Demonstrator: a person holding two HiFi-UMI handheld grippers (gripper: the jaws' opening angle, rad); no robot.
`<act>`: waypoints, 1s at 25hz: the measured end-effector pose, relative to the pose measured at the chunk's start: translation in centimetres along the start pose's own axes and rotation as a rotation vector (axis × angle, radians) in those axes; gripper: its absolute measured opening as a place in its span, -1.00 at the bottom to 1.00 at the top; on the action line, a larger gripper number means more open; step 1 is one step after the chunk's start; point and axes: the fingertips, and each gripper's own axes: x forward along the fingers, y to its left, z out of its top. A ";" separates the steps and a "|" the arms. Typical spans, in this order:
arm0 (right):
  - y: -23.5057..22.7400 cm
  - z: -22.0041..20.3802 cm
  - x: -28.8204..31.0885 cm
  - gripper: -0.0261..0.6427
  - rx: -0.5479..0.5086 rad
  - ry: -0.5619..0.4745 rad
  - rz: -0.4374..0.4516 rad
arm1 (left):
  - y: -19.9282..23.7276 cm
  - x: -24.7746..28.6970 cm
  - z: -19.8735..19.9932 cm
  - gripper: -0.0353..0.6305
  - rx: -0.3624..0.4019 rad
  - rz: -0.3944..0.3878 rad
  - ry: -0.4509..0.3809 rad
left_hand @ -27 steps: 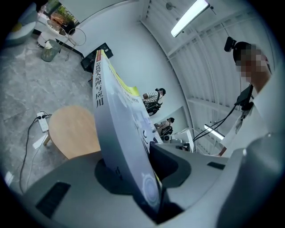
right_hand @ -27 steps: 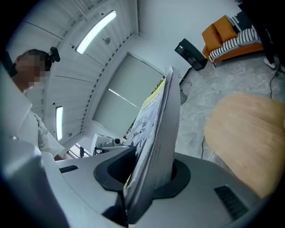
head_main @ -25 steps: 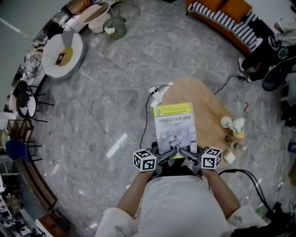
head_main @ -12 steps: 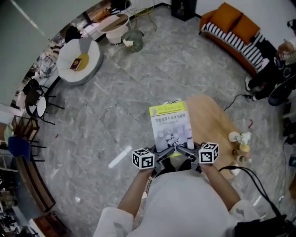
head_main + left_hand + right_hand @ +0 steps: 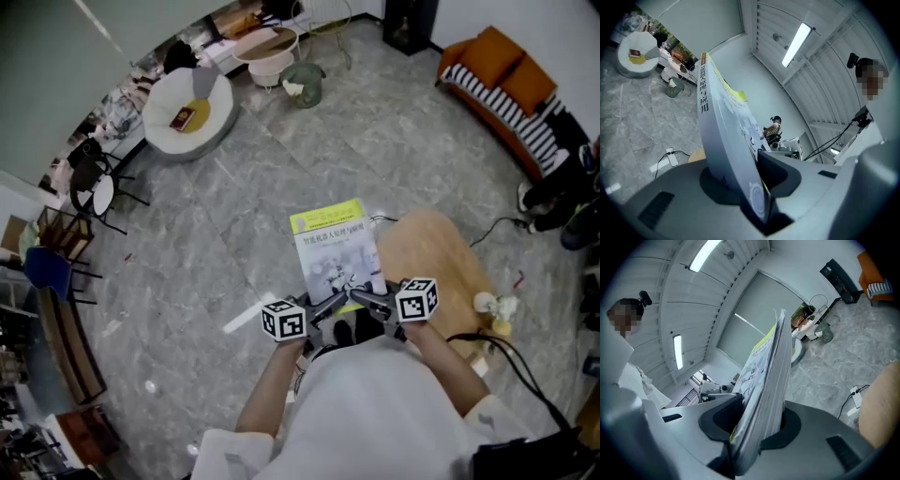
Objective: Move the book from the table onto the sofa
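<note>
Two grippers: both are clenched on the one book, each at a near corner of it.
Left gripper [image 5: 757, 187]: jaws clamped on the book's near edge by the spine, with the cover pressed flat between the pads.
Right gripper [image 5: 752, 427]: jaws clamped on the near edge at the open-page side, the block of pages squeezed between them.
Book [image 5: 335, 248]: held in the air in front of the person, cover up, mostly over the grey floor and just overlapping the table's left edge.
Table [image 5: 436, 258]: a pale wooden top to the right of the book; small items [image 5: 495, 307] stand at its far right edge.
Done, as I judge it: the book is gripped and lifted clear of the table.
Left to do: carry it to a seat, lay it down and let go.
Orange sofa [image 5: 502, 80]: at upper right, with a striped cover, well apart from the book.
White round seat [image 5: 202, 103]: at upper left, also well apart; which seat is meant I cannot tell.
Containers: the white round seat holds a small dark-red thing [image 5: 183, 119]; a white basin [image 5: 269, 52] stands beyond it, contents unclear; a green pot [image 5: 305, 84] has something pale in it.
</note>
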 end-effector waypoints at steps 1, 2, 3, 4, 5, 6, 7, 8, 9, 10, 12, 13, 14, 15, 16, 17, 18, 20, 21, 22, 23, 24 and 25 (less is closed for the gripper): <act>-0.5 -0.1 0.0 -0.54 -0.004 0.010 0.012 | 0.4 0.3 -0.1 -0.59 0.002 0.013 -0.011; -0.9 0.0 0.2 -0.54 -0.007 0.022 0.022 | 0.7 0.4 -0.1 -0.59 0.001 0.025 -0.023; -1.0 0.3 0.5 -0.54 -0.010 0.035 0.032 | 0.9 0.2 0.3 -0.58 -0.001 0.034 -0.035; -0.8 1.1 1.2 -0.54 -0.013 0.050 0.041 | 1.2 -0.1 1.3 -0.58 -0.004 0.042 -0.048; -0.6 2.3 2.0 -0.54 -0.019 0.065 0.049 | 1.4 -0.5 2.6 -0.58 -0.007 0.049 -0.062; -0.4 3.6 2.9 -0.54 -0.025 0.081 0.056 | 1.7 -0.9 4.0 -0.58 -0.010 0.057 -0.079; -0.4 4.7 3.6 -0.54 -0.031 0.098 0.064 | 2.0 -1.1 5.2 -0.58 -0.013 0.066 -0.097; -0.5 5.6 4.2 -0.54 -0.036 0.114 0.074 | 2.3 -1.3 6.2 -0.58 -0.016 0.076 -0.115; -0.6 6.2 4.7 -0.54 -0.039 0.130 0.084 | 2.6 -1.4 6.9 -0.58 -0.019 0.087 -0.133; -0.7 6.8 5.1 -0.54 -0.042 0.145 0.094 | 2.9 -1.5 7.5 -0.58 -0.023 0.098 -0.148; -1.0 7.7 5.7 -0.54 -0.047 0.172 0.112 | 3.4 -1.5 8.4 -0.58 -0.030 0.118 -0.174; -1.2 8.0 5.9 -0.54 -0.052 0.185 0.121 | 3.6 -1.4 8.7 -0.58 -0.033 0.126 -0.186; -1.4 8.5 6.1 -0.54 -0.061 0.197 0.130 | 3.8 -1.3 9.2 -0.58 -0.034 0.134 -0.201; -1.6 9.0 6.3 -0.54 -0.075 0.210 0.138 | 4.0 -1.2 9.7 -0.58 -0.036 0.140 -0.219; -1.7 9.6 6.6 -0.54 -0.092 0.225 0.146 | 4.2 -1.1 10.3 -0.58 -0.038 0.145 -0.239; -1.9 10.2 6.8 -0.54 -0.108 0.240 0.154 | 4.5 -1.0 10.8 -0.58 -0.041 0.151 -0.259; -2.1 10.7 7.2 -0.54 -0.118 0.254 0.164 | 4.8 -1.0 11.3 -0.58 -0.045 0.158 -0.277; -2.5 11.3 7.6 -0.54 -0.126 0.273 0.184 | 5.3 -0.9 11.9 -0.58 -0.050 0.178 -0.298; -2.7 11.5 7.7 -0.54 -0.125 0.278 0.193 | 5.5 -0.8 12.1 -0.58 -0.049 0.188 -0.302; -2.9 11.6 7.8 -0.54 -0.122 0.280 0.201 | 5.6 -0.7 12.2 -0.58 -0.047 0.197 -0.305; -3.0 11.7 8.0 -0.54 -0.118 0.282 0.209 | 5.7 -0.7 12.3 -0.58 -0.045 0.206 -0.308; -3.1 11.7 8.2 -0.54 -0.115 0.286 0.216 | 5.9 -0.8 12.5 -0.58 -0.043 0.214 -0.312; -3.2 11.8 8.5 -0.54 -0.113 0.290 0.223 | 6.2 -0.9 12.6 -0.58 -0.042 0.224 -0.317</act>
